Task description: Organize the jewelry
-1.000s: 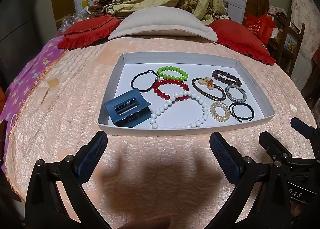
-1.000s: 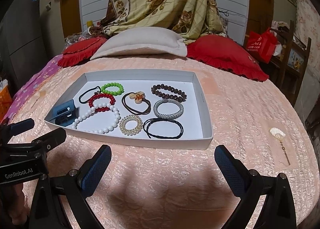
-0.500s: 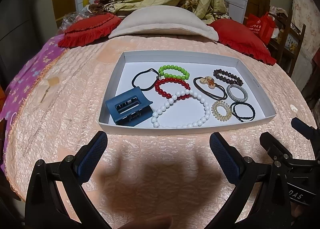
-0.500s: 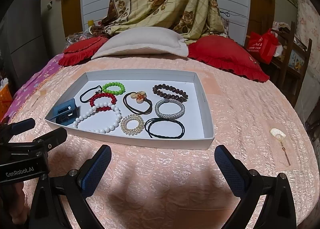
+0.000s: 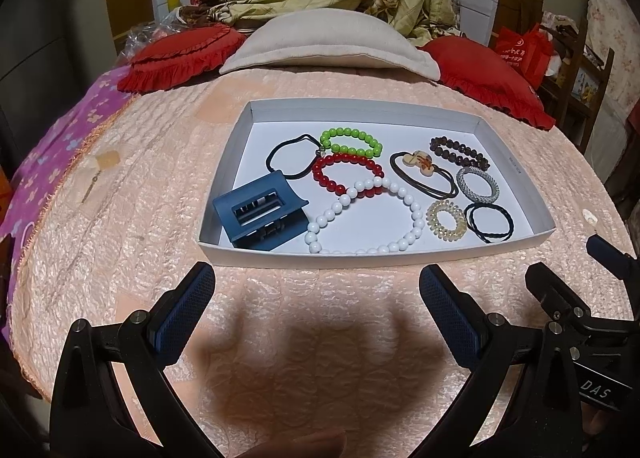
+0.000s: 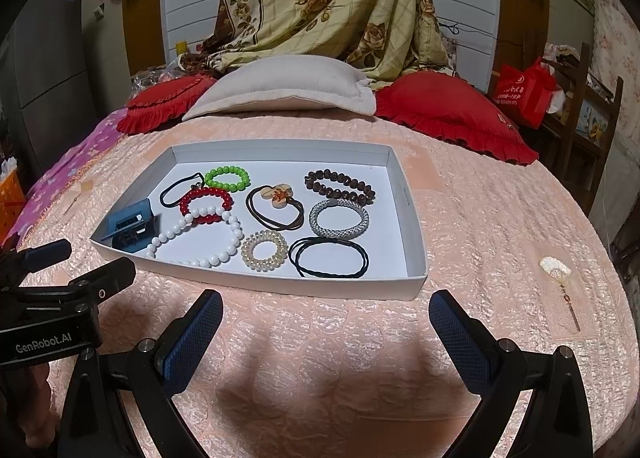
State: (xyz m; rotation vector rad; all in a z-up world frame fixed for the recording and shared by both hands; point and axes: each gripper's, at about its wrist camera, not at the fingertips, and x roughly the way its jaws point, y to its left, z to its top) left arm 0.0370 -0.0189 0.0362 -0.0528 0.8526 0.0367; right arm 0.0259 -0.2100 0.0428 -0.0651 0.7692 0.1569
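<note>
From the left wrist, the left gripper [image 5: 316,290] stood spread wide over the peach bedspread [image 5: 120,250], holding nothing. Just ahead of its fingertips lay the white tray [image 5: 516,170], near wall closest. Inside, ahead and slightly left, sat the blue hair claw [image 5: 260,216]; straight ahead, the white bead bracelet [image 5: 412,210] overlapped the red bead bracelet [image 5: 348,172]. Beyond those lay the green bead bracelet [image 5: 351,142] and a black hair tie [image 5: 294,156]. Ahead to the right were the brown hair tie with a charm [image 5: 420,168], the brown bead bracelet [image 5: 458,152], the silver bracelet [image 5: 478,183], the clear coil hair tie [image 5: 446,219] and the black cord loop [image 5: 491,221]. At the far right edge the right gripper's frame [image 5: 576,298] showed.

From the right wrist, the right gripper [image 6: 326,312] was likewise wide open and empty — fingers apart above the bedspread [image 6: 480,218], short of the tray [image 6: 416,258]. The tray lay ahead and a little left, the cord loop [image 6: 329,257] and coil tie [image 6: 264,250] nearest, the white beads [image 6: 200,236] and hair claw [image 6: 130,226] further left. A small shell charm [image 6: 555,269] lay on the bedspread to the right, well apart from the tray. The left gripper's body [image 6: 60,298] sat at the left.
</note>
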